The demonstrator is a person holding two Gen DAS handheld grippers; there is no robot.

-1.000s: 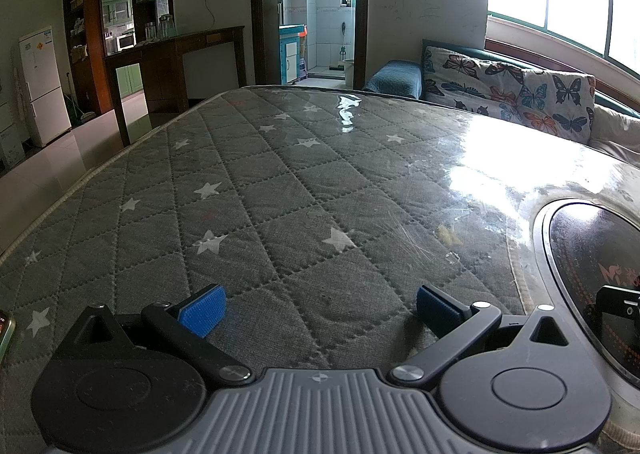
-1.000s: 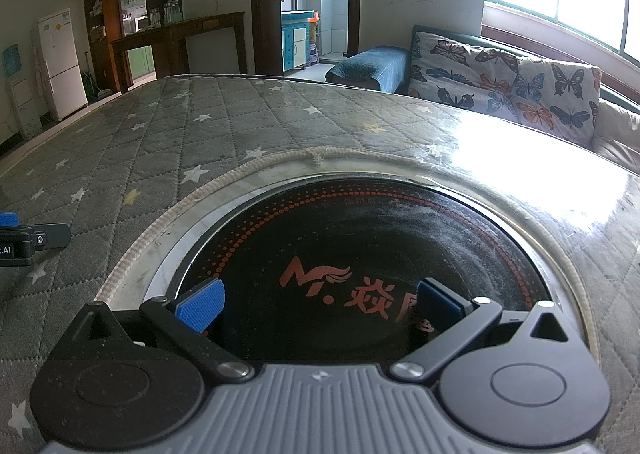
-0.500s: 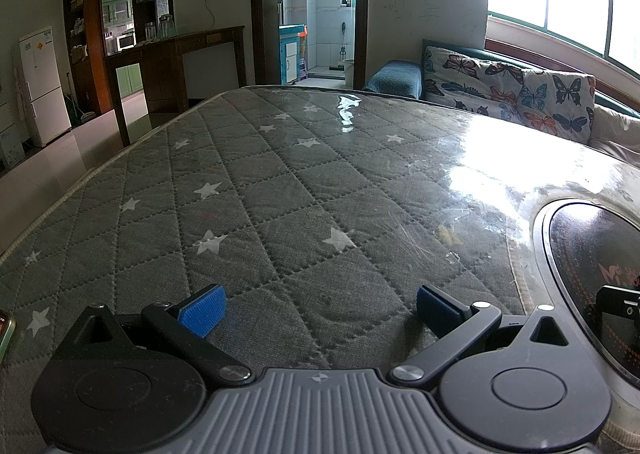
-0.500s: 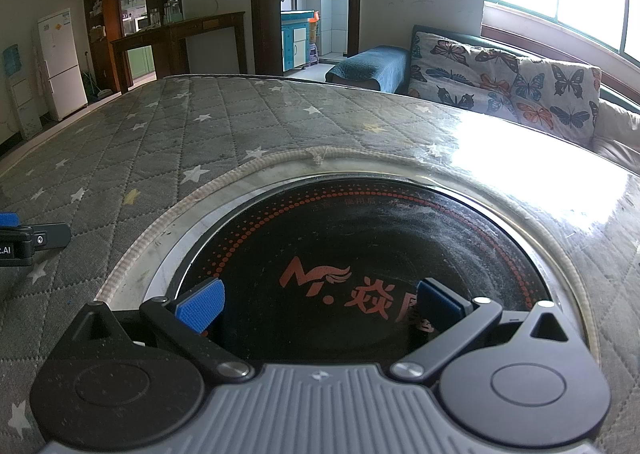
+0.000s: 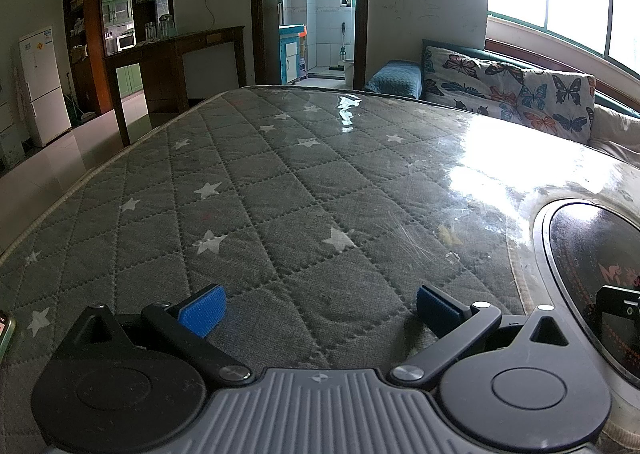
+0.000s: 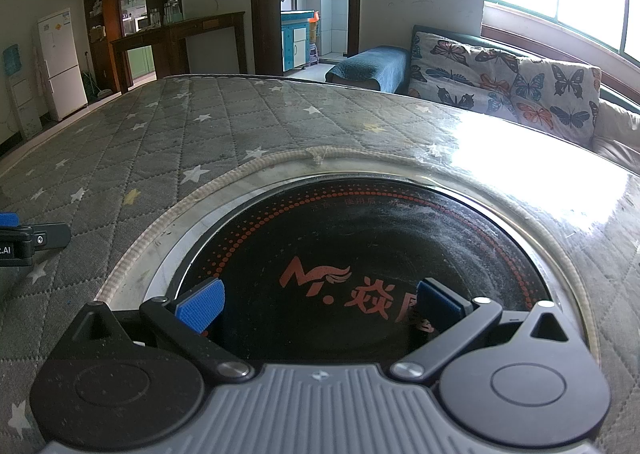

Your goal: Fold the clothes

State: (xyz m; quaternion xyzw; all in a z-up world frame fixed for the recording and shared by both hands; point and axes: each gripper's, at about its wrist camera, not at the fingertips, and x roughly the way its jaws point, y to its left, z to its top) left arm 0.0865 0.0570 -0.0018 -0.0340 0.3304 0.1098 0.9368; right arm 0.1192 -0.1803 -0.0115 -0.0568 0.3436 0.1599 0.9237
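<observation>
No clothes show in either view. My left gripper is open and empty, low over a grey quilted star-pattern table cover. My right gripper is open and empty, low over a round black induction cooktop set into the table. The cooktop also shows at the right edge of the left wrist view. The tip of the right gripper shows there. The tip of the left gripper shows at the left edge of the right wrist view.
A clear shiny film covers the table cover. A sofa with butterfly cushions stands beyond the table's far right. A wooden counter, a white fridge and a doorway lie behind. A small object shows at the left edge.
</observation>
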